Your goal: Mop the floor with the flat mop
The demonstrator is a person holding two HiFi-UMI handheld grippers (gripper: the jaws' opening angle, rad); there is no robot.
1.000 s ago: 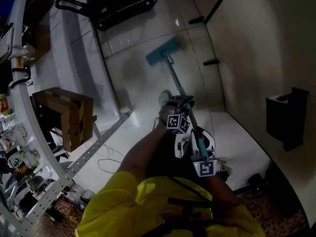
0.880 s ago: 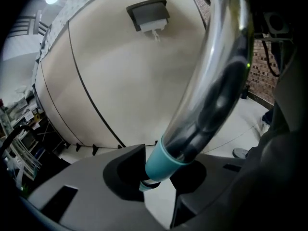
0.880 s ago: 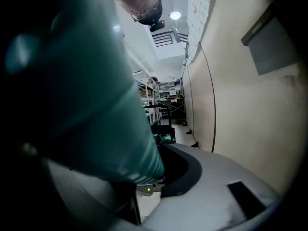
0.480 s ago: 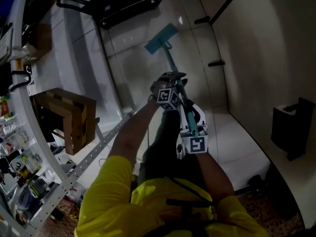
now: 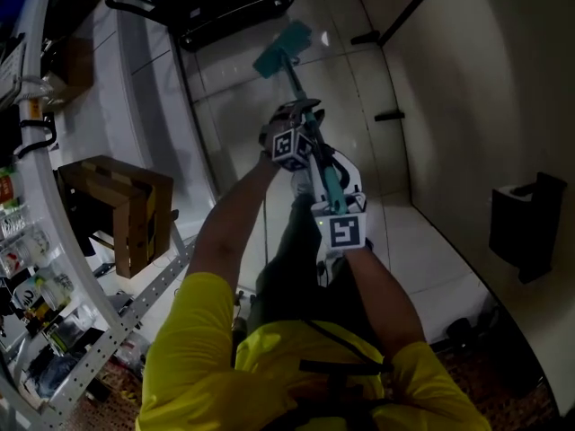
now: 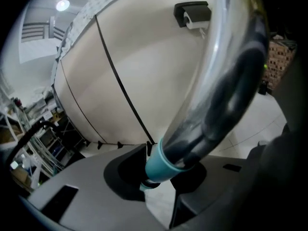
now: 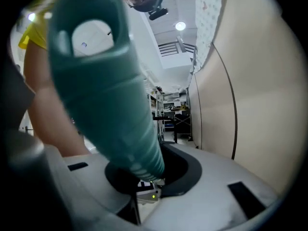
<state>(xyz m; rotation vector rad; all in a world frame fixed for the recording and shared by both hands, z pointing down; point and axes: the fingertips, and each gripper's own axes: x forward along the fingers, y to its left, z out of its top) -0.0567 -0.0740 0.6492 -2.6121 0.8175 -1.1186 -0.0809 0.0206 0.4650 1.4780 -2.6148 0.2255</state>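
Note:
The flat mop has a teal head (image 5: 281,47) lying on the white tiled floor far ahead, below a dark rack. Its thin pole (image 5: 295,83) runs back to me. My left gripper (image 5: 296,138) is shut on the pole higher up, seen as a shiny tube (image 6: 226,81) with a teal collar (image 6: 161,165) in the left gripper view. My right gripper (image 5: 334,215) is shut on the teal handle end (image 7: 103,85), which fills the right gripper view.
A cream wall (image 5: 467,106) with black feet runs along the right. A black box (image 5: 526,218) hangs on it. A cardboard box (image 5: 121,209) and a metal shelf rail (image 5: 117,330) stand at the left. A dark rack (image 5: 225,3) sits at the far end.
Both grippers have pushed forward and up the picture with the mop. The mop head has slid farther away over the floor, toward the dark rack.

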